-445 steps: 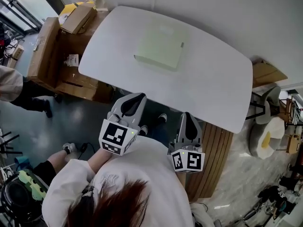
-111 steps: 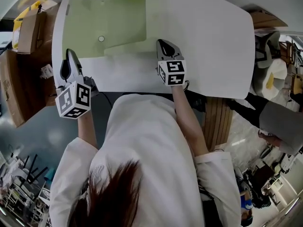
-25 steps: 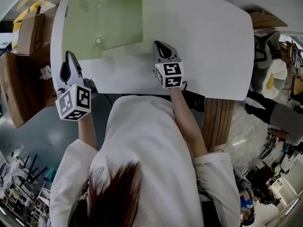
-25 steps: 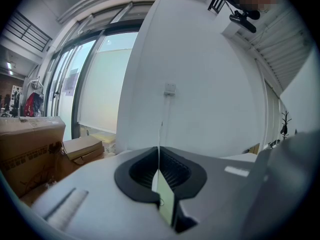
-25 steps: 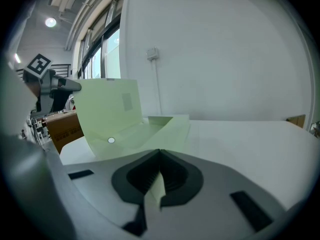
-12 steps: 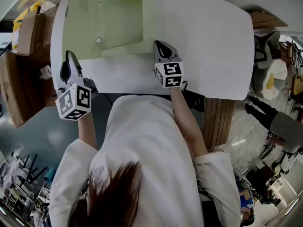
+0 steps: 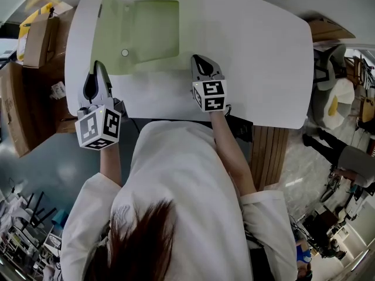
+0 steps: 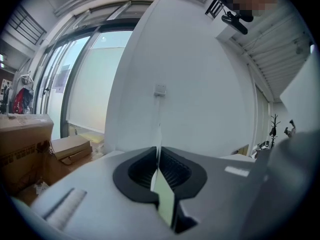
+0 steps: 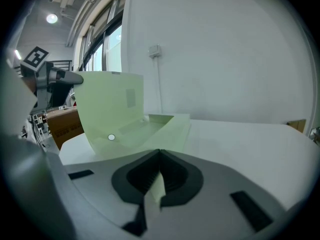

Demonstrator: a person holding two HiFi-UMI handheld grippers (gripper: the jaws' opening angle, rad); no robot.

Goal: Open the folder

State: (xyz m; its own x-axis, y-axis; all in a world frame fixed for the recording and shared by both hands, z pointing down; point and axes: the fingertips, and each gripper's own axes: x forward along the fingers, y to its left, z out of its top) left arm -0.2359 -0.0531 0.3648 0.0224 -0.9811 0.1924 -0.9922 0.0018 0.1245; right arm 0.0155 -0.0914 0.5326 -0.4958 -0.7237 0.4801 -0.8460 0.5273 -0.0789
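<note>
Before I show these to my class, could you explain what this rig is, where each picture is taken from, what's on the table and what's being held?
A person holds a two-jaw tool in each hand. One picture looks down from a camera on the person's head. The other two come from cameras riding on each tool, looking along its jaws. A pale green folder lies open on the white table. The left tool is shut on the folder's cover, holding it upright. The right tool is shut on the folder's near edge.
</note>
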